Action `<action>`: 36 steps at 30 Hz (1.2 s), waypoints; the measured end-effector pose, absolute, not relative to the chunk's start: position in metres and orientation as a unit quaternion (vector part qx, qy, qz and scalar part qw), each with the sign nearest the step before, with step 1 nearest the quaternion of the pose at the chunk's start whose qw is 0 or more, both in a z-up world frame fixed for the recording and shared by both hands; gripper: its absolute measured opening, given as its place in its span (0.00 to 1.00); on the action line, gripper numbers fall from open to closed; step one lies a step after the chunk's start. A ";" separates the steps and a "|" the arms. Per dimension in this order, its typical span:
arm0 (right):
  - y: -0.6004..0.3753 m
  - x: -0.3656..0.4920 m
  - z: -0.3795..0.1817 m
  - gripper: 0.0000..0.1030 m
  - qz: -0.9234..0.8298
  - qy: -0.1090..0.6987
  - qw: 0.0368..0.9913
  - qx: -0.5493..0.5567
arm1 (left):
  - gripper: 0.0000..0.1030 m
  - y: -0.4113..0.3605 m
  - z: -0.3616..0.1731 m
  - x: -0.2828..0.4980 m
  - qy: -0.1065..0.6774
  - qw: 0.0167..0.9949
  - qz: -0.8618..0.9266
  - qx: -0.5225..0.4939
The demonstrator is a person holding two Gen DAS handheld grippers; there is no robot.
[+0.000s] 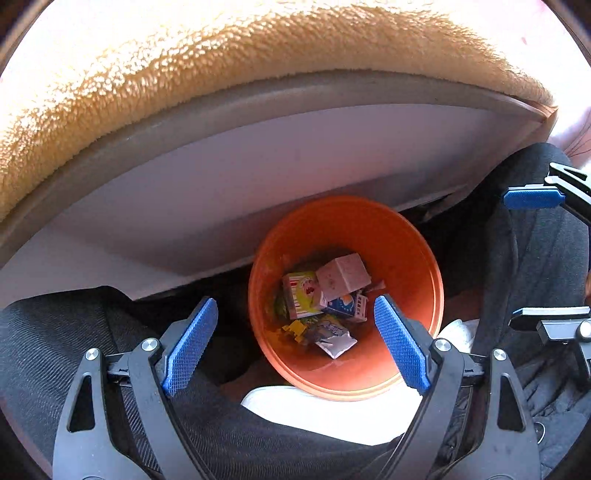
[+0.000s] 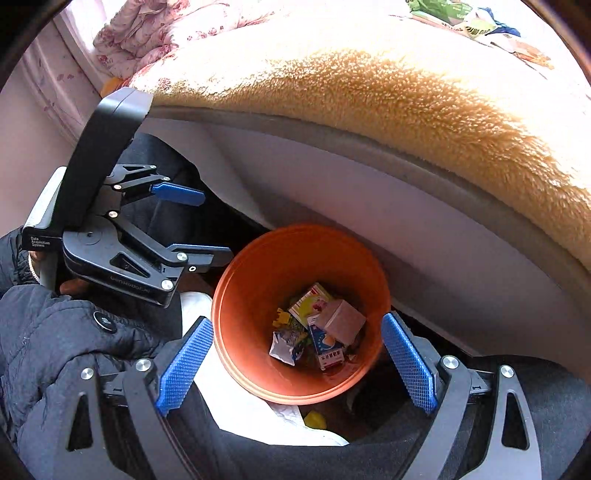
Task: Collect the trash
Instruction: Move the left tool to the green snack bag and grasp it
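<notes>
Above the orange bin (image 1: 345,295), which stands on the floor against the bed's side panel between the person's dark-trousered legs, both tools hang pointing steeply down. Left tool (image 1: 295,345) and right tool (image 2: 297,363): jaws spread wide, nothing between the blue pads. Collected trash lies at the bin's bottom: a pale carton (image 1: 341,277), a yellow-green box (image 1: 301,299), a blue box (image 2: 327,349) and a silver wrapper (image 1: 334,338). Step judged: drop completed, both tools empty. More wrappers (image 2: 469,22) lie far off on the fleece blanket (image 2: 406,96); next move calls for lifting clear and reaching there
</notes>
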State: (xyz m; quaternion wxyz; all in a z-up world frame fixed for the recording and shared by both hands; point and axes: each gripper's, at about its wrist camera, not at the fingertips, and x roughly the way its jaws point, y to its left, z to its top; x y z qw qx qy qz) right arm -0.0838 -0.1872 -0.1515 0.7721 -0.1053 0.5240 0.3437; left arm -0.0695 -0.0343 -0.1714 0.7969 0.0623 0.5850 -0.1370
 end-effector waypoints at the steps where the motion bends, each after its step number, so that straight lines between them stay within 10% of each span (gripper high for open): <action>1: -0.188 -0.085 -0.150 0.88 0.342 0.522 0.774 -0.106 | 0.82 -0.034 -0.170 -0.070 0.583 0.798 -0.136 0.063; 19: -0.236 -0.047 -0.031 0.95 0.284 0.385 0.878 -0.007 | 0.88 -0.030 -0.054 -0.050 0.457 0.881 -0.106 0.056; 36: -0.290 0.040 -0.021 0.95 0.227 0.339 0.912 0.048 | 0.88 -0.076 0.035 0.190 0.407 0.909 -0.066 -0.055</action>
